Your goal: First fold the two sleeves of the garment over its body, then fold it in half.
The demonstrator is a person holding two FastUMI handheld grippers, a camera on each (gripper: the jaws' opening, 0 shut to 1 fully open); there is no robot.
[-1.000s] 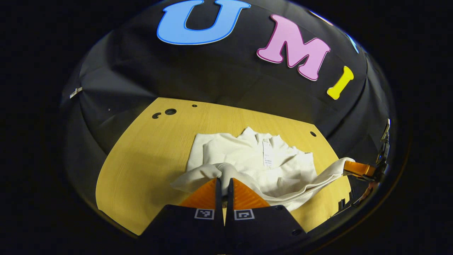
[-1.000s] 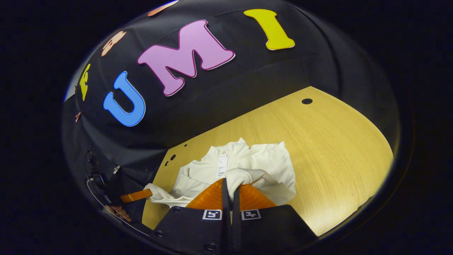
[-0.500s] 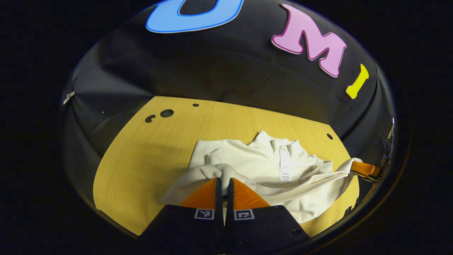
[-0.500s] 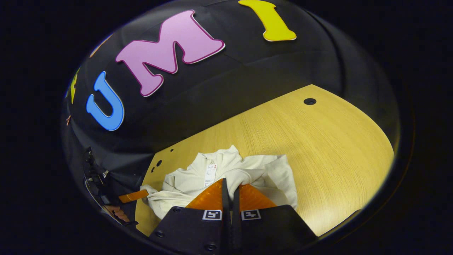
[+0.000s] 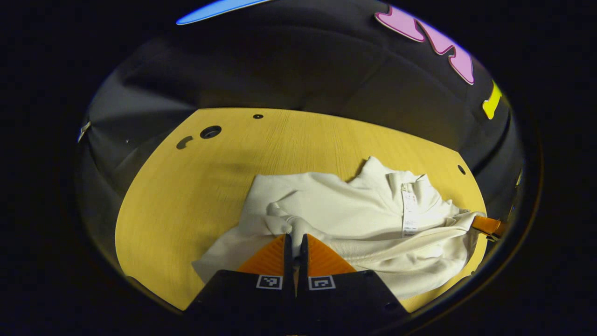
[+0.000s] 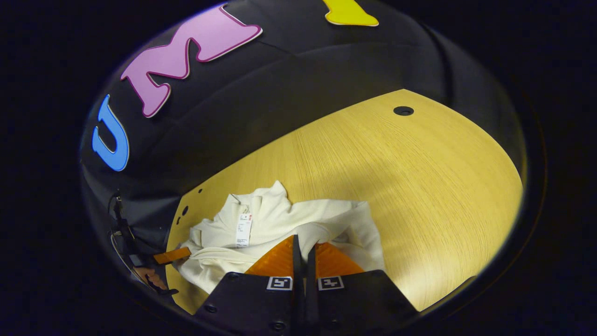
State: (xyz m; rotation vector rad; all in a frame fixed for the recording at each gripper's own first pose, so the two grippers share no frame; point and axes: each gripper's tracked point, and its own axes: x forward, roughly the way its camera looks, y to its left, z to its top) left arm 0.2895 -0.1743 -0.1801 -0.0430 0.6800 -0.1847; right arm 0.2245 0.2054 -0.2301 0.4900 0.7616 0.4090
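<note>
Loosely bunched cream garment (image 5: 345, 219), tag up, hem lifted

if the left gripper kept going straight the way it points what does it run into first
Probably the garment itself: the left gripper is shut on its near edge, with the folded body directly ahead, then bare table.

Your left gripper view rides low on the left tool (image 5: 294, 239), facing across the desk (image 5: 196, 196) toward the wall, close over the garment (image 5: 354, 219). Your right gripper view does likewise from the right tool (image 6: 304, 240). Both share the garment and each other's tool.
</note>
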